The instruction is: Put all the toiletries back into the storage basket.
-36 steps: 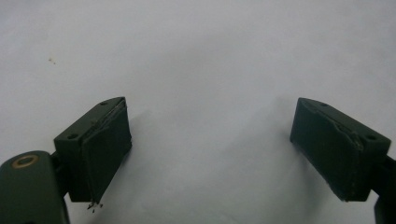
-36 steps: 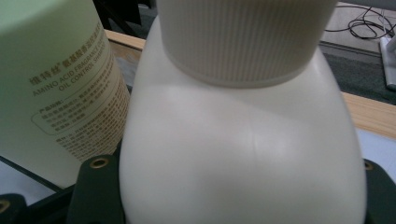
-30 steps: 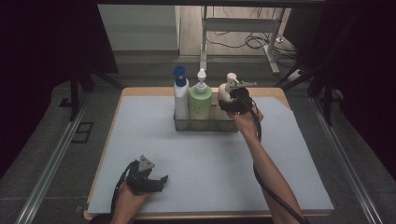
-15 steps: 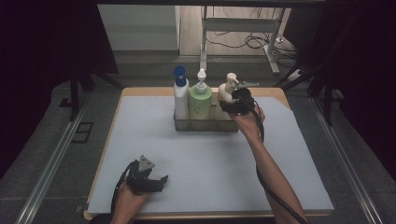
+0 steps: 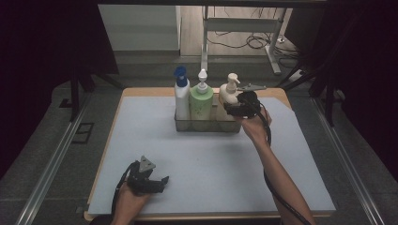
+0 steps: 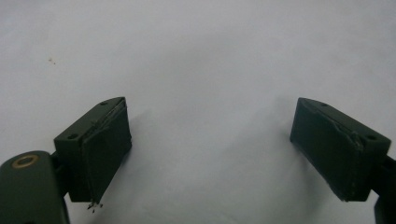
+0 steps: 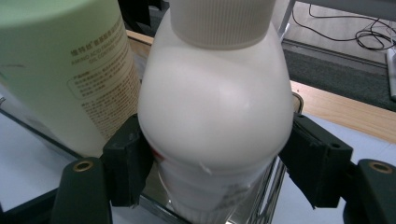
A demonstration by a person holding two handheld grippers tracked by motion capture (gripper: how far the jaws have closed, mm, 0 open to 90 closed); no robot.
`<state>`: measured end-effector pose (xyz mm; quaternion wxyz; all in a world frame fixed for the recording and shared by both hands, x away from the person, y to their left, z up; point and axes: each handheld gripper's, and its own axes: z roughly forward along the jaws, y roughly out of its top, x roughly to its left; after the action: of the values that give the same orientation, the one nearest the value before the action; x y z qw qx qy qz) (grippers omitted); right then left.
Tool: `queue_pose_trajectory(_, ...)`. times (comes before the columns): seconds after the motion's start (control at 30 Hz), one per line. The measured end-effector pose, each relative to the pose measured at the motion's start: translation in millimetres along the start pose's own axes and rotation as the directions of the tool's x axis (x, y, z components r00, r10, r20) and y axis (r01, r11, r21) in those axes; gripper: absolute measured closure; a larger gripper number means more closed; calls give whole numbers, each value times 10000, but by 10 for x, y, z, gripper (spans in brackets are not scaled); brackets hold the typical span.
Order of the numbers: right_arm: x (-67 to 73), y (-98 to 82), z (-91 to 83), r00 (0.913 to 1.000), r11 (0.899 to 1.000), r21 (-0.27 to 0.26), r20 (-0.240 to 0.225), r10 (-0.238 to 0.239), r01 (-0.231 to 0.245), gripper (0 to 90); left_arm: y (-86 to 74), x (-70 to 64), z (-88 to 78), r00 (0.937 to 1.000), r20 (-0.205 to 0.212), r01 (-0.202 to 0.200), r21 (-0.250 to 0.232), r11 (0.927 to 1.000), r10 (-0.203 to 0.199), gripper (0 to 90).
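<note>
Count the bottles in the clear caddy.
3, in a row in the clear caddy: blue-capped bottle left, green bottle middle, white pump bottle right. None seem hidden.

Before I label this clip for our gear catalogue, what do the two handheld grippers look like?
Both are black. The left gripper carries a grey three-cornered plate and blocky jaws with worn pads. The right gripper trails a black cable. Forearms are bare.
</note>
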<state>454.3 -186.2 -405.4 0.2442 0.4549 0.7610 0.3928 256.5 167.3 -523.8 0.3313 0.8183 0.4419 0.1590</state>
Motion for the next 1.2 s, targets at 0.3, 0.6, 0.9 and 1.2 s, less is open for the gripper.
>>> queue_pose_trajectory(0.3, -26, -58, -129, 9997, 10000, 61, -256, -30, 32, 316, 0, -1, 0, 10000, -4, 5, -4, 10000, -5, 120)
queue_pose_trajectory(0.6, -64, -117, -303, 9990, 9999, 88, -436, -115, 119, 379, 0, -1, -1, 10000, -12, 1, 5, 10000, -1, 121)
queue_pose_trajectory(0.9, -128, -222, -430, 9985, 9996, 213, -517, -194, 205, 455, -1, 0, 0, 10000, -4, 4, -4, 10000, -4, 121)
queue_pose_trajectory(1.2, -217, -289, -446, 9994, 9980, 617, -347, -87, 109, 683, -1, 0, 0, 10000, -5, 2, -6, 10000, -2, 121)
